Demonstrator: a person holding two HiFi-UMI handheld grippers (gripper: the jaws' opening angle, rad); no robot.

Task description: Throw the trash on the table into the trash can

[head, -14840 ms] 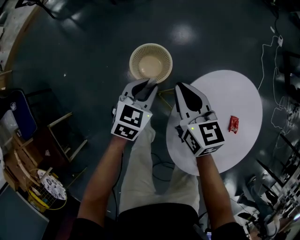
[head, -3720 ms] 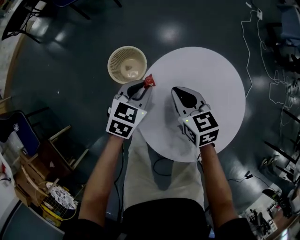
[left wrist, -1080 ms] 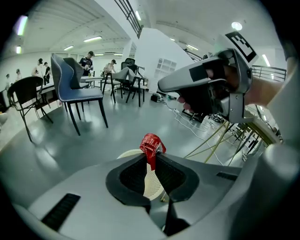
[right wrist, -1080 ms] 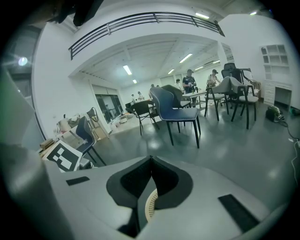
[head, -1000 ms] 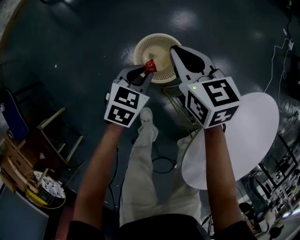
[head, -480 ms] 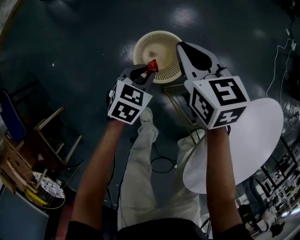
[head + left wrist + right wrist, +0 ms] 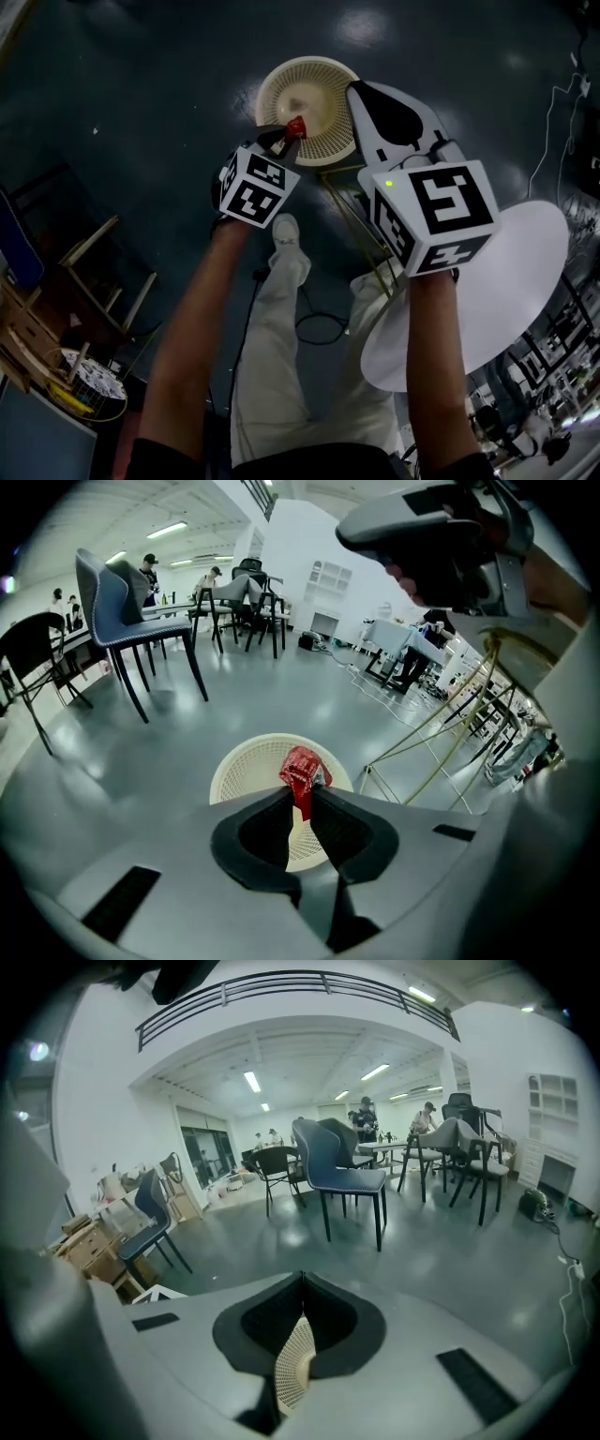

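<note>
Left gripper (image 7: 284, 137) clamped on red wrapper (image 7: 295, 126), which we hold above trash can (image 7: 319, 75) mouth. Right gripper (image 7: 356, 89) jaws together, empty. Pickup and carry done; we judge only release left. Visible part of table (image 7: 506, 281) shows no more trash.

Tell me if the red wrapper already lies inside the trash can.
No, the left gripper holds the red wrapper above the trash can.

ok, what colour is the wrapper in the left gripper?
Red. The wrapper is pinched by the left gripper above the cream trash can; clearest in the left gripper view.
</note>
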